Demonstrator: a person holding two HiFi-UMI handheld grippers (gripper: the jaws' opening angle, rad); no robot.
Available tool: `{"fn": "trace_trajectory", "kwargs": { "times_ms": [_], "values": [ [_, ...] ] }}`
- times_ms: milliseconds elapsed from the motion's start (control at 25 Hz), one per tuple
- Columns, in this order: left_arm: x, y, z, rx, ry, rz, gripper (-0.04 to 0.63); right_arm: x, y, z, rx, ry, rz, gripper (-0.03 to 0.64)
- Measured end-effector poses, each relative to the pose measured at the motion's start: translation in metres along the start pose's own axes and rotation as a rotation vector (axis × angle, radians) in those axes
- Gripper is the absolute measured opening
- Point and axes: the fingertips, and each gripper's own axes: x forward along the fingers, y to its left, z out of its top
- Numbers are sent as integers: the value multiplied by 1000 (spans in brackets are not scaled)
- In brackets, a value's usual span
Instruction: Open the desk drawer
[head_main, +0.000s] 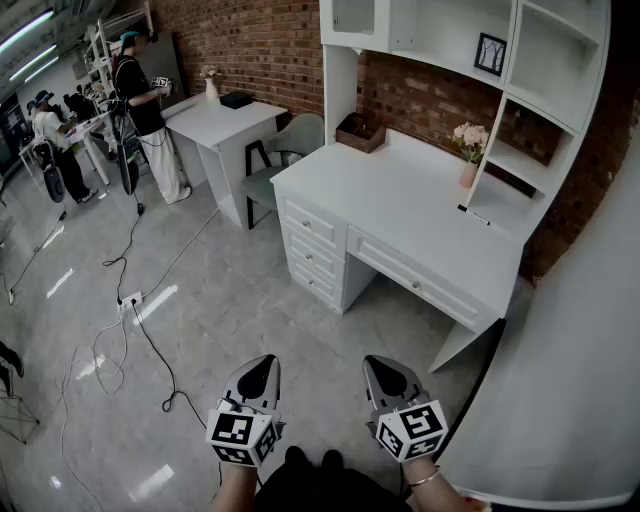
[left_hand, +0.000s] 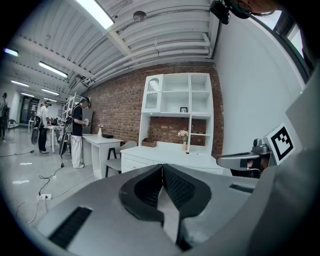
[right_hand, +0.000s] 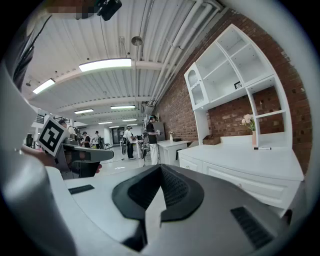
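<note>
A white desk (head_main: 400, 190) with a hutch stands against the brick wall ahead of me. Its wide centre drawer (head_main: 420, 285) with a small knob is closed, and a stack of three small drawers (head_main: 312, 250) on the desk's left side is closed too. My left gripper (head_main: 265, 367) and right gripper (head_main: 383, 366) hang side by side over the floor, well short of the desk, both shut and holding nothing. In the left gripper view the jaws (left_hand: 162, 167) meet with the desk (left_hand: 160, 159) far beyond. The right gripper (right_hand: 160, 169) also shows its jaws together, with the desk (right_hand: 245, 160) off to its right.
A chair (head_main: 280, 160) stands between this desk and a second white desk (head_main: 225, 125) at the left. Cables (head_main: 140, 320) trail across the grey floor. People stand at the far left. A flower vase (head_main: 468, 172), a pen and a wooden box (head_main: 360, 132) rest on the desktop. A white wall panel (head_main: 580, 380) rises at the right.
</note>
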Motion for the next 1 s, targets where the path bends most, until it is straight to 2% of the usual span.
{"fn": "trace_trajectory", "kwargs": {
  "times_ms": [280, 480, 720, 1000],
  "values": [
    [5, -9, -11, -22, 22, -3, 11, -5, -3, -5, 20, 12, 39, 5],
    [21, 0, -17, -39, 45, 9, 11, 4, -13, -4, 47, 9, 43, 5],
    [67, 23, -20, -32, 70, 6, 11, 40, -45, -7, 66, 28, 16, 5],
    [154, 72, -14, -43, 85, -3, 11, 121, -88, 5, 73, 34, 19, 5]
  ]
}}
